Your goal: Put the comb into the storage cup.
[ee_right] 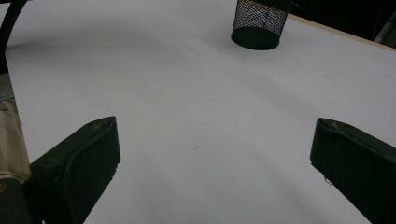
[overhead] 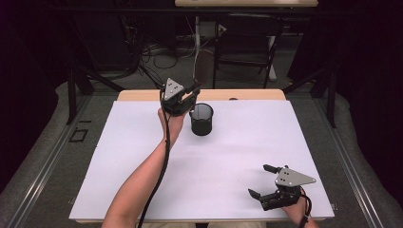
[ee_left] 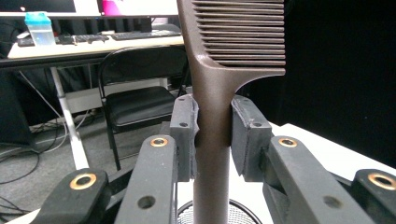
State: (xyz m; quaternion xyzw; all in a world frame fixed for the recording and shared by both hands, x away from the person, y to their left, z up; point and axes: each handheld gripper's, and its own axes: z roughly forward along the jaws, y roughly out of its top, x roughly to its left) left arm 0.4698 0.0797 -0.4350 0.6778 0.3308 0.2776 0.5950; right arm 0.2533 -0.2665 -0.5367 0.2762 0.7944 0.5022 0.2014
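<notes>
My left gripper is raised over the far middle of the white table, just left of a black mesh cup. It is shut on the handle of a brown comb, which stands upright. In the left gripper view the pads clamp the comb with its teeth at the top, and the mesh cup's rim lies right below. My right gripper rests near the front right edge. Its jaws are spread wide with nothing between them. The cup stands far off.
A bare wooden strip edges the table's far side. Behind it are a black folding chair, cables on the floor and a desk leg. The left gripper view shows that chair and a desk with a blue-capped bottle.
</notes>
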